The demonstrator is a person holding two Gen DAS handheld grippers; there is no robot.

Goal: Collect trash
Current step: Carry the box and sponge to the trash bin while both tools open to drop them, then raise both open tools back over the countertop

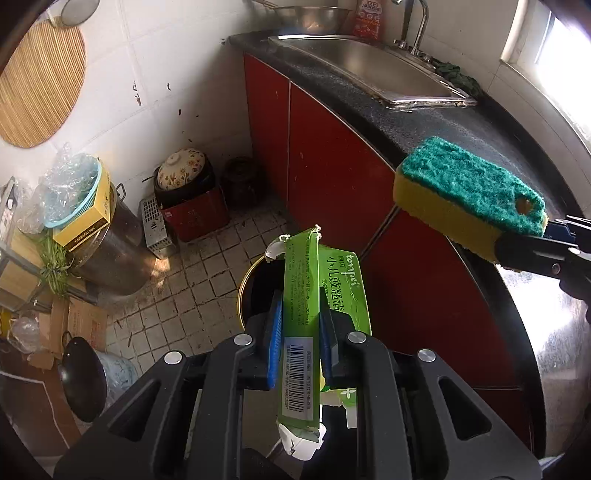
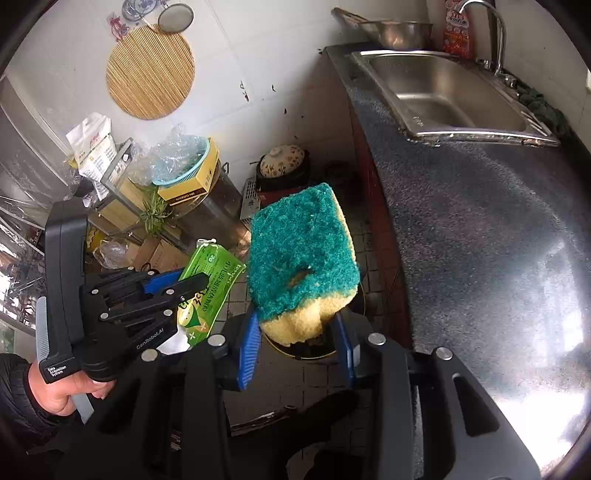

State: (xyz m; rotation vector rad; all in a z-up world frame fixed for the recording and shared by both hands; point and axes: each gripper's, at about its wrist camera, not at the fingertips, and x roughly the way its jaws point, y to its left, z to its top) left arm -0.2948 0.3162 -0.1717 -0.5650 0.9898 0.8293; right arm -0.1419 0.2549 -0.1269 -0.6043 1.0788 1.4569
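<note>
Premises: domestic kitchen. Stainless sink (image 1: 373,74) set in dark speckled counter (image 1: 424,122), tap (image 2: 491,33) behind the sink, red cabinet doors (image 1: 325,173) below it, tiled floor (image 1: 192,280), lidded clay pot (image 1: 183,170) left of the sink.

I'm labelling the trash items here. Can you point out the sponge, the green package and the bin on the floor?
sponge (image 2: 301,240), right wrist view, green scouring face.
green package (image 1: 297,291), left wrist view, its narrow printed side.
bin (image 1: 246,284), left wrist view, yellow rim at its left edge.

A steel sink (image 1: 373,70) sits in the dark counter (image 1: 436,122) above red cabinet doors (image 1: 325,170).
</note>
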